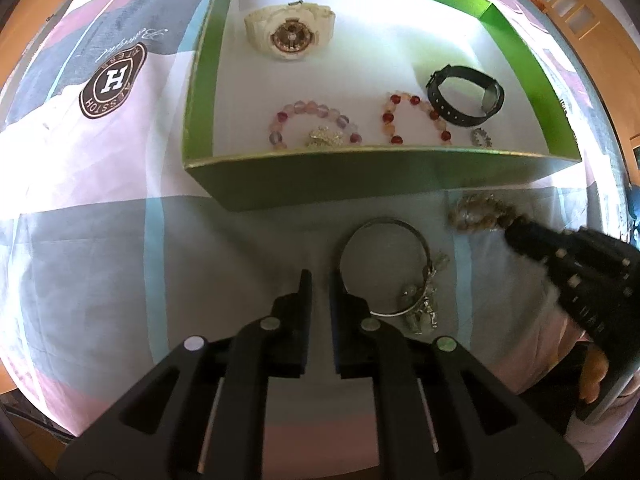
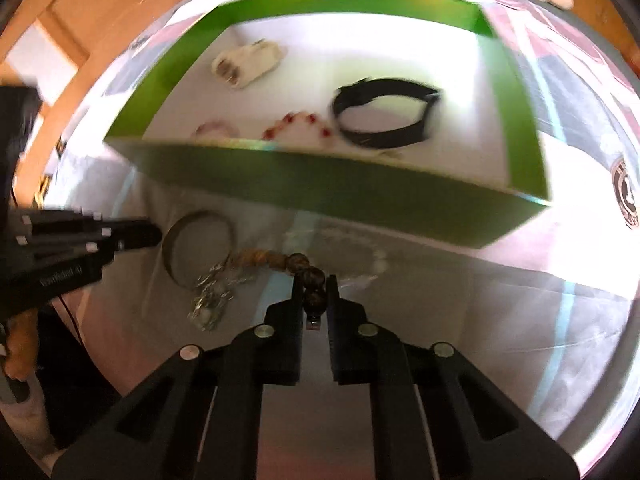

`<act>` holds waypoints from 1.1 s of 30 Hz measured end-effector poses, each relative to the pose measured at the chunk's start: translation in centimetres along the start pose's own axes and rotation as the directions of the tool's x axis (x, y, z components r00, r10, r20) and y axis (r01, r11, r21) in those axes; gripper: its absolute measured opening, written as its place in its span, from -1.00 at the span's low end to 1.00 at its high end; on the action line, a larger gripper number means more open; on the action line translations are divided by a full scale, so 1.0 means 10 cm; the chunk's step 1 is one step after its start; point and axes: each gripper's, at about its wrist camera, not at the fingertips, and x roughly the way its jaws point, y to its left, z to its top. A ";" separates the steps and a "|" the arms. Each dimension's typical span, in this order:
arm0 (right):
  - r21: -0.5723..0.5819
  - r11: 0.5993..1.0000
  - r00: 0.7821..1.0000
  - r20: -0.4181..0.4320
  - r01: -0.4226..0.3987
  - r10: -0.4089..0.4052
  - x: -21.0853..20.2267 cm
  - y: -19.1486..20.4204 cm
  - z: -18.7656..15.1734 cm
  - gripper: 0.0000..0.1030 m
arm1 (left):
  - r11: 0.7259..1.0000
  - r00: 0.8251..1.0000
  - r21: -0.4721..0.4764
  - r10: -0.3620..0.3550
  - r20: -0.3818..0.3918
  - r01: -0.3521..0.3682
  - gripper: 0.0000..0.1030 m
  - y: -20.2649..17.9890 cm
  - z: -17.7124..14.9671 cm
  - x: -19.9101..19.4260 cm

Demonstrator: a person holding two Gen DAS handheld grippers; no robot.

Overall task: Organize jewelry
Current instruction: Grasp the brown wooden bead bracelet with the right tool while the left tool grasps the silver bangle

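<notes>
The right gripper (image 2: 314, 284) is clamped on a brown bead bracelet (image 2: 308, 280), just in front of the green box's (image 1: 360, 178) near wall. The left gripper (image 1: 321, 280) has its jaws nearly together on nothing, its right finger touching the silver bangle (image 1: 382, 266) before that wall. Inside the box lie two pink and red bead bracelets (image 1: 316, 124), a black watch (image 1: 466, 96), and farthest back a cream watch (image 1: 288, 32).

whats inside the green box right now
Inside the green box: a cream watch, a black watch, a pink bead bracelet, a red bead bracelet and two small sparkly pieces; the near wall hides their lower edges.
</notes>
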 end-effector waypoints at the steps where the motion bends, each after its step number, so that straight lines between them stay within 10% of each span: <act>1: 0.016 1.000 1.000 0.006 0.000 -0.001 -0.04 -0.06 -0.01 -0.79 | 1.000 1.000 0.005 0.011 -0.003 -0.011 -0.75 -0.02 -0.01 0.02; 8: 0.073 0.997 0.998 -0.060 0.023 -0.019 0.09 -0.19 -0.04 -0.79 | 0.999 0.999 0.028 0.035 -0.013 -0.035 -0.55 -0.14 -0.03 0.14; 12: 0.077 0.997 0.999 -0.033 0.030 -0.028 -0.01 -0.26 -0.07 -0.28 | 1.000 1.000 -0.008 -0.008 -0.008 0.008 -0.50 -0.07 -0.02 0.10; 26: 0.140 0.989 0.999 -0.045 0.036 -0.030 0.05 -0.32 0.01 -0.26 | 1.000 1.000 -0.018 -0.024 0.005 0.024 -0.21 -0.26 -0.02 0.19; 33: 0.177 0.984 0.999 -0.035 0.033 -0.027 0.03 -0.41 0.02 -0.26 | 0.997 0.999 -0.068 -0.042 -0.002 0.042 -0.89 -0.19 -0.01 0.16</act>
